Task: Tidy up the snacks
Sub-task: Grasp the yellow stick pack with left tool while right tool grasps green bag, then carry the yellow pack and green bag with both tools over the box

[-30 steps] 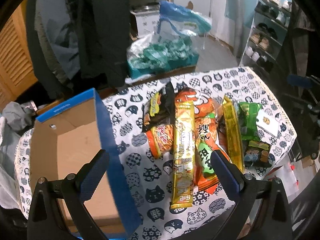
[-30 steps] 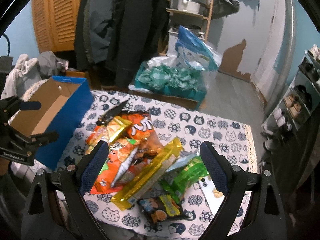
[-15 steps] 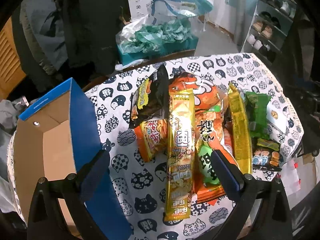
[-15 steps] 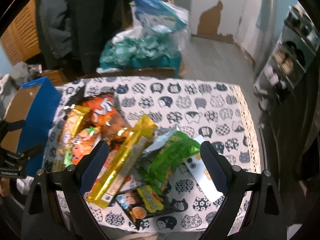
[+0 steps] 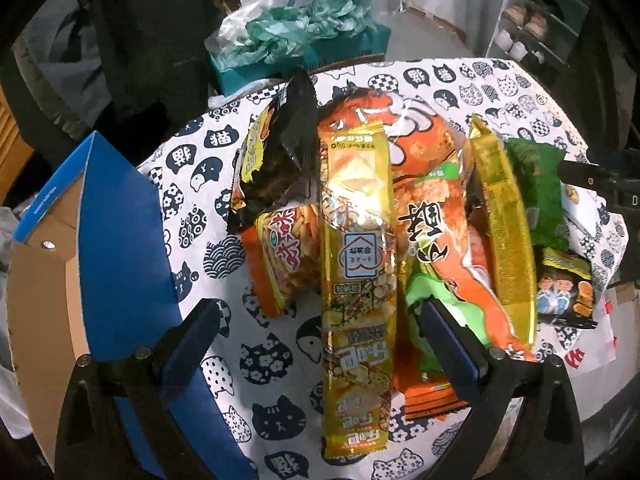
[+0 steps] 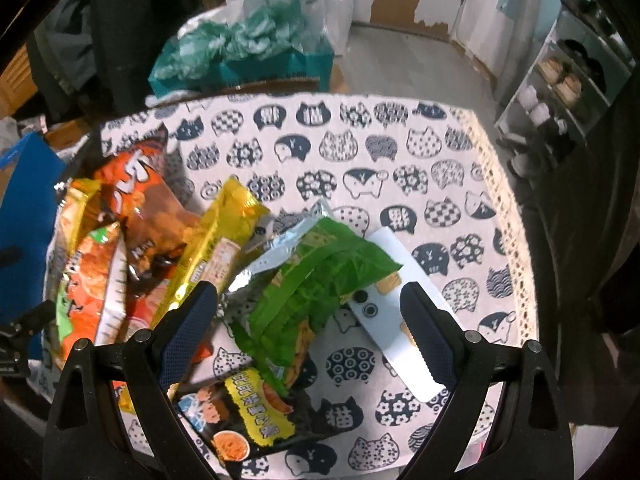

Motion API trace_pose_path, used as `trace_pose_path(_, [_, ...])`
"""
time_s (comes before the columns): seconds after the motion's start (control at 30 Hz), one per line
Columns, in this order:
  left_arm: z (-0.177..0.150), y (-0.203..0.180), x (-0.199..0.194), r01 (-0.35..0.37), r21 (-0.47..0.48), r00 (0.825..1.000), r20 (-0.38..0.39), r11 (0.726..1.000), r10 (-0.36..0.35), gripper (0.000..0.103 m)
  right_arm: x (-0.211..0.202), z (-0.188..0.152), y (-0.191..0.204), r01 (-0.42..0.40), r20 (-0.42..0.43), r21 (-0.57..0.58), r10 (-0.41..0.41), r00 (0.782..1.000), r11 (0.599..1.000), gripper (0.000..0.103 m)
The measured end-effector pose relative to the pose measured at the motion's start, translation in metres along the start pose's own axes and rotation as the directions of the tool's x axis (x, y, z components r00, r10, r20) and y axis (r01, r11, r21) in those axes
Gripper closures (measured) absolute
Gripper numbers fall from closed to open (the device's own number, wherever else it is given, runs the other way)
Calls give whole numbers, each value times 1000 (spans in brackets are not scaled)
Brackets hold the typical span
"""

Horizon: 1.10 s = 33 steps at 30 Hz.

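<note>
A pile of snack packets lies on a cat-print tablecloth [image 5: 208, 216]. In the left wrist view a long yellow packet [image 5: 358, 256] runs down the middle, with a black packet [image 5: 284, 152], orange packets [image 5: 436, 208] and a second long yellow packet [image 5: 504, 232] around it. My left gripper [image 5: 320, 344] is open just above the long yellow packet's near half. An open blue cardboard box [image 5: 116, 264] stands at the left. In the right wrist view my right gripper [image 6: 308, 332] is open above a green packet [image 6: 316, 288], with a dark packet [image 6: 248, 416] in front.
A white phone [image 6: 396, 320] lies beside the green packet. Beyond the table's far edge sit a teal box with plastic bags [image 5: 300, 36] and hanging dark coats [image 5: 160, 32]. A shoe rack [image 6: 560, 88] stands at the right. The right half of the tablecloth [image 6: 400, 152] carries no packets.
Both grippers have come down and forward towards the pile. The left one now hovers over the long yellow packet, the right one over the green packet. Both stay open.
</note>
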<state>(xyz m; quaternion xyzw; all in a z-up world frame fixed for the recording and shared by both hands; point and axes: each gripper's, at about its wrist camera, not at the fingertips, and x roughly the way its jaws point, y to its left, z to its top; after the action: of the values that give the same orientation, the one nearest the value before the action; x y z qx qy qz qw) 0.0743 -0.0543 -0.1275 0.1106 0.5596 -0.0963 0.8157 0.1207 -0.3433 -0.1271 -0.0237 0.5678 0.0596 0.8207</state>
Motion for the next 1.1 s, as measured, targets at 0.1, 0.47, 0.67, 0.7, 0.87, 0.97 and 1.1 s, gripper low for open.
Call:
trace_pose_path(0.1, [2,2,6,-5,-9,1000,-14,1000,4,1,11,-1,-2,-2,-24,14,2,1000,1000,12])
trace_pose_path(0.47, [7,5,48,20,-23,994,-106,1000,-22,22,56,-4,-7,-8,-112,59,15,994,998,12])
trace_pose_path(0.67, [11,2,48,58,-13,994,-95,998,-59,55,74,-6,-3,-7,-124,43,13,992,999,19])
trace_pose_path(0.7, [11,2,48,67,-10,993,-93,998,-67,65,76,-6,-3,-18,-124,42,23,992,999,25])
trace_pose_path(0.87, [8,-1,43,49,16,996,-79,999,-48,71,75,-8,-1,-41,-120,32,44,992,999,60])
trace_pose_path(0.97, [5,2,33,58,-2,996,-64,998,-58,72,67,-7,1,-54,-112,27,57,992,998,68])
trace_pose_path(1.1, [2,5,15,55,-10,998,-25,998,-55,72,54,-3,3,-60,-80,18,61,995,998,69])
